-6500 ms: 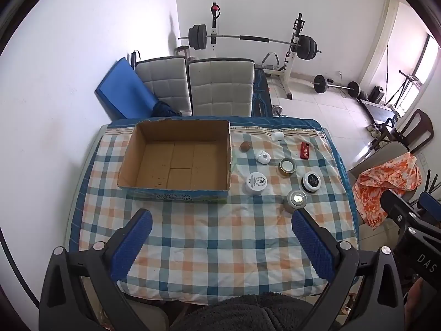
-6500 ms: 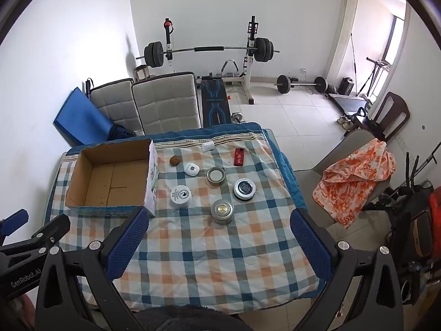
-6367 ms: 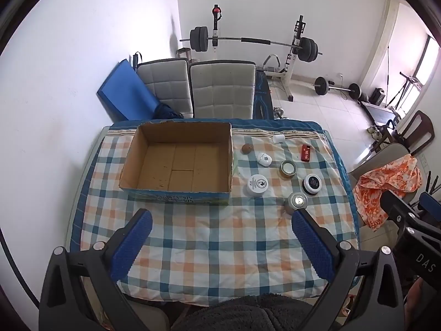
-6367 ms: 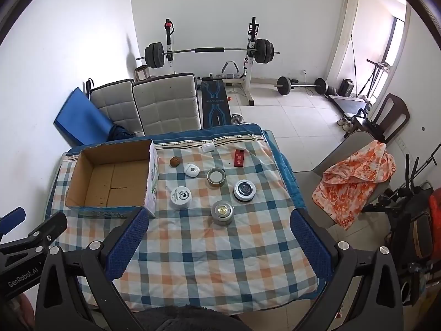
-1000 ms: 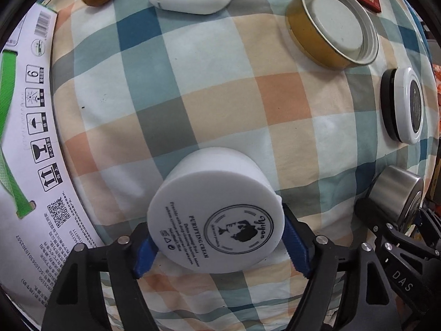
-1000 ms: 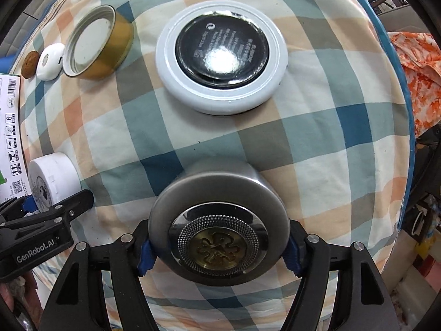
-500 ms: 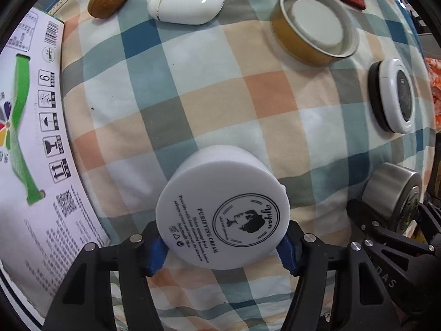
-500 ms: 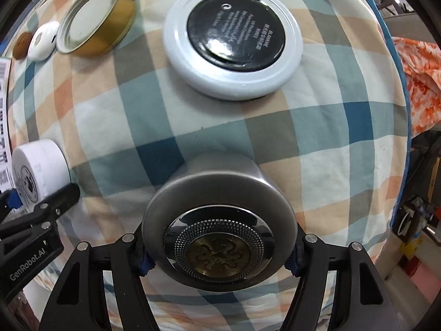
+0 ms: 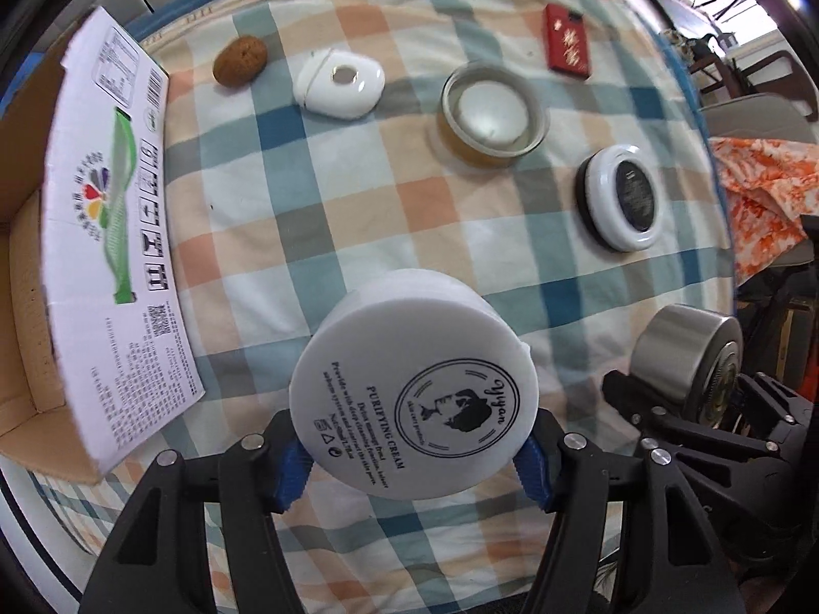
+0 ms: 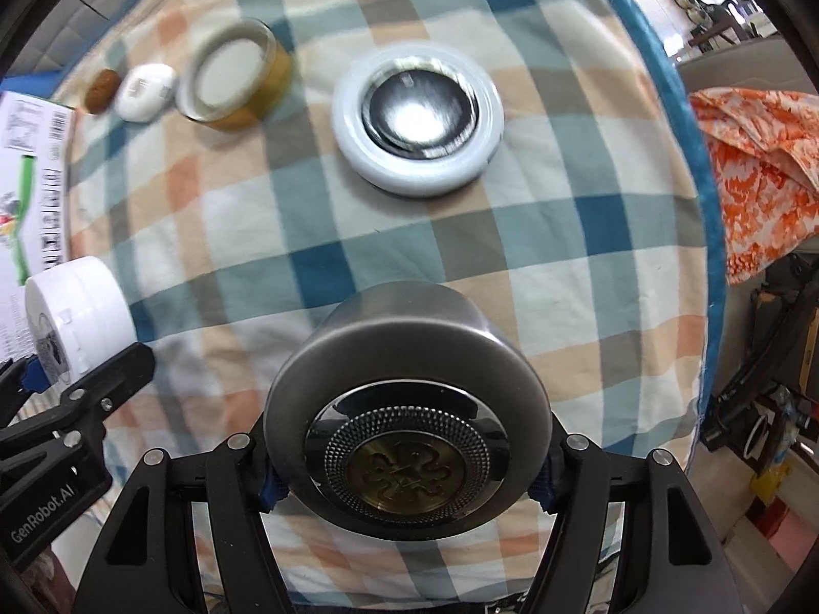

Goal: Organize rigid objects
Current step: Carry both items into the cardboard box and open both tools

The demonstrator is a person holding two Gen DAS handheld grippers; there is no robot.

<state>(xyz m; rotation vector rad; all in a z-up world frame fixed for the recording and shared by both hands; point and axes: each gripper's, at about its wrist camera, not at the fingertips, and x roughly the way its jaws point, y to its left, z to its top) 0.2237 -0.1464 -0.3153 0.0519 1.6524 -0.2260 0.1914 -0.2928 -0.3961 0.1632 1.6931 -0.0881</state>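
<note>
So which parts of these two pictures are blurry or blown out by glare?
Right wrist view: the black and white disc and gold tin are motion-smeared, glare whitening the disc's centre; the steel jar stays sharp. Left wrist view: mostly crisp, cream jar label readable.

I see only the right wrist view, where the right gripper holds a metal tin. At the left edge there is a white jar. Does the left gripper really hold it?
Observer: Yes. In the left wrist view the left gripper is shut on the white jar, clamped from both sides.
Operator: Can you read the lid?
Observer: It says PURIFYING CREAM.
Operator: Is the cardboard box open?
Observer: Yes, the cardboard box is open on top; only a sliver of its brown inside shows.
</note>
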